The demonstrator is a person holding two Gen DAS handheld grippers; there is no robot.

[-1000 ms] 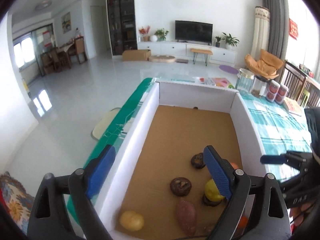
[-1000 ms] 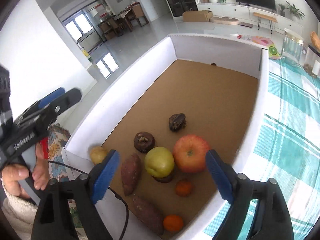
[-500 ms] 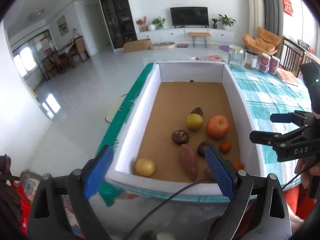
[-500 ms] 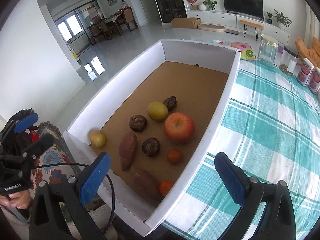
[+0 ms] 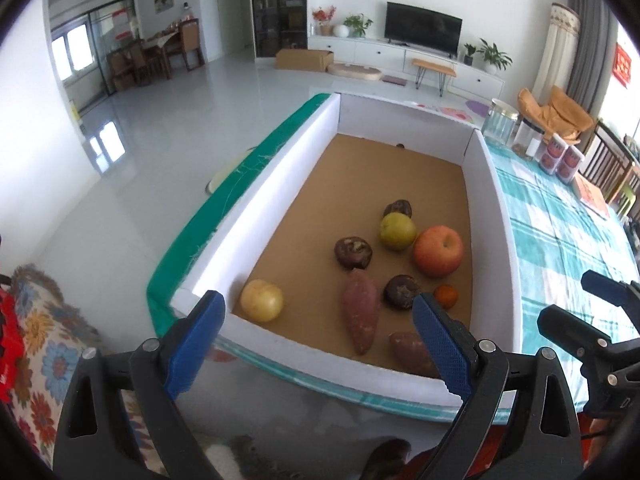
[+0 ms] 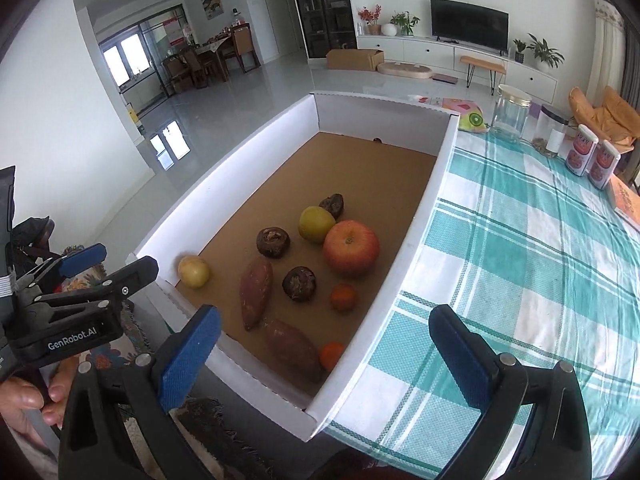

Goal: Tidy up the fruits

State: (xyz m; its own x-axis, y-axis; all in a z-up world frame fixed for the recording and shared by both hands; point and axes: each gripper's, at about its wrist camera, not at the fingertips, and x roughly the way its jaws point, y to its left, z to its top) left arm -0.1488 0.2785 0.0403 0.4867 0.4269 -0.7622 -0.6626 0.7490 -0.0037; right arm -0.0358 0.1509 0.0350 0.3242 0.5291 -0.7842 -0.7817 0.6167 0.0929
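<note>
Both grippers hung wide and empty just off the box's (image 6: 416,216) near end. The apple (image 6: 351,247) sat toward the box's right wall, ahead of the right gripper (image 6: 324,354), probably the nearer; the left gripper (image 5: 320,336) faced the sweet potato (image 5: 361,316), lying lengthwise.

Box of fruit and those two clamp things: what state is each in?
Box: open-topped, on the table.
Apple: upright, touching the yellow-green fruit.
Left gripper: open, empty.
Right gripper: open, empty.
Glass jar: lidded, seems empty.
</note>
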